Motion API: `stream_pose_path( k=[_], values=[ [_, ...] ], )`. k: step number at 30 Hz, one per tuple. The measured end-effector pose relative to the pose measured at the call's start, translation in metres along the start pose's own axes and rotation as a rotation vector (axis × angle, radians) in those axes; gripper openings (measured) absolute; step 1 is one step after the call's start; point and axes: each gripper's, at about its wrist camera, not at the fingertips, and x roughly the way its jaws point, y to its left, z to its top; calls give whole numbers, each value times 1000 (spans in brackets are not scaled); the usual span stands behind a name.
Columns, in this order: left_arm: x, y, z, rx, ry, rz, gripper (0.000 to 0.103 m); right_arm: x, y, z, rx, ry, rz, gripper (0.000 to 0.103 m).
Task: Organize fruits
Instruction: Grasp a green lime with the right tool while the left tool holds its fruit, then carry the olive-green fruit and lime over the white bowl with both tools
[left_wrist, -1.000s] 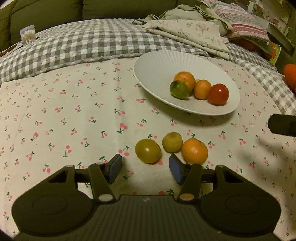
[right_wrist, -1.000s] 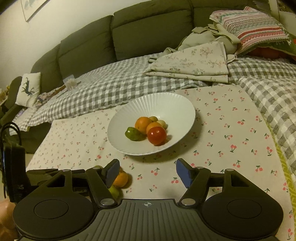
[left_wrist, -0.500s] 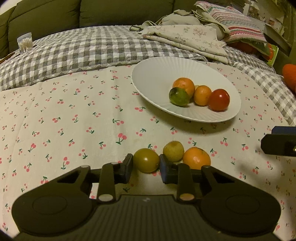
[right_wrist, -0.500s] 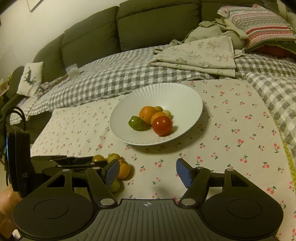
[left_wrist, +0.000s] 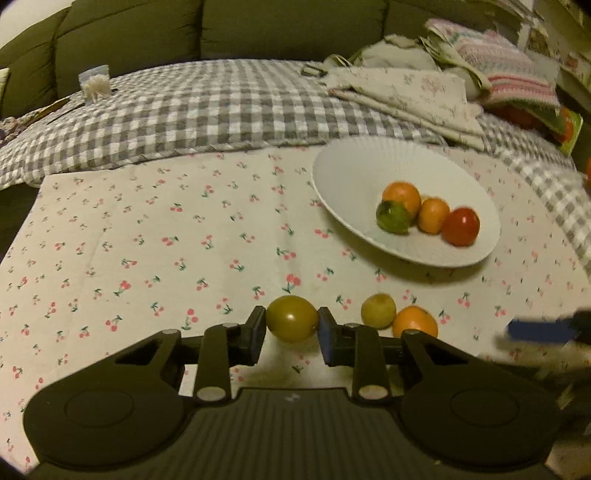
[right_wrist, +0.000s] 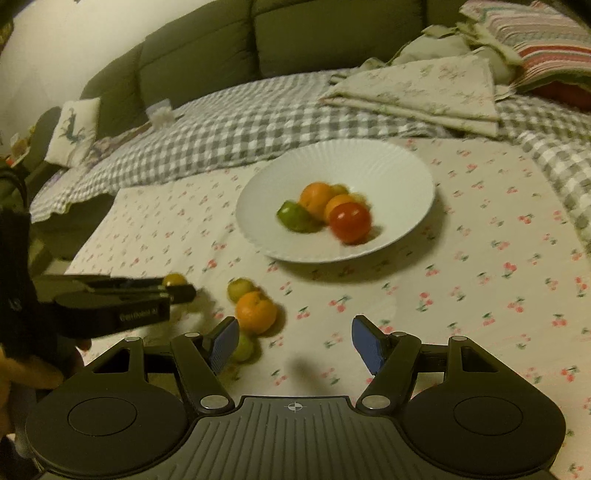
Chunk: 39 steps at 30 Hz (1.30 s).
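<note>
Left gripper jaws just closed, clamping round olive-green fruit at lower centre of frame. Right gripper half-wide, empty, over cherry-print cloth. White ribbed plate of fruit mid-frame.

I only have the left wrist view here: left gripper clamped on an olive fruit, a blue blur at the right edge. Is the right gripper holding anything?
Observer: No. The right gripper is open, with nothing in it.
Operator: I count two loose fruits besides the olive fruit. Correct?
Observer: Three. A green fruit lies just nearer than the orange, partly behind the right gripper's left finger.
Operator: Four on the plate?
Observer: At least five. A yellowish fruit peeks out behind the others.
</note>
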Motion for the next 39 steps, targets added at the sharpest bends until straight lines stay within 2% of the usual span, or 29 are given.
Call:
stream_pose_path(
  k=[8, 15, 18, 21, 22, 32, 39],
  values=[
    [-17, 13, 2, -65, -1, -26, 28, 27, 25, -12, -88, 66, 65, 68],
    [-22, 19, 4, -99, -3, -43, 28, 46, 38, -17, -134, 50, 56, 67],
    [-21, 18, 4, -99, -2, -49, 28, 51, 42, -19, -153, 35, 46, 59],
    [-21, 17, 4, -97, -1, -50, 28, 53, 47, -20, -179, 25, 17, 41],
    [-21, 18, 4, -97, -2, -50, 28, 53, 46, -19, -178, 24, 15, 30],
    [-21, 17, 4, -95, -2, -52, 28, 42, 48, -15, -183, 16, 28, 29],
    [-22, 16, 4, -94, -11, -53, 28, 25, 40, -4, -148, -35, 29, 29]
  ],
)
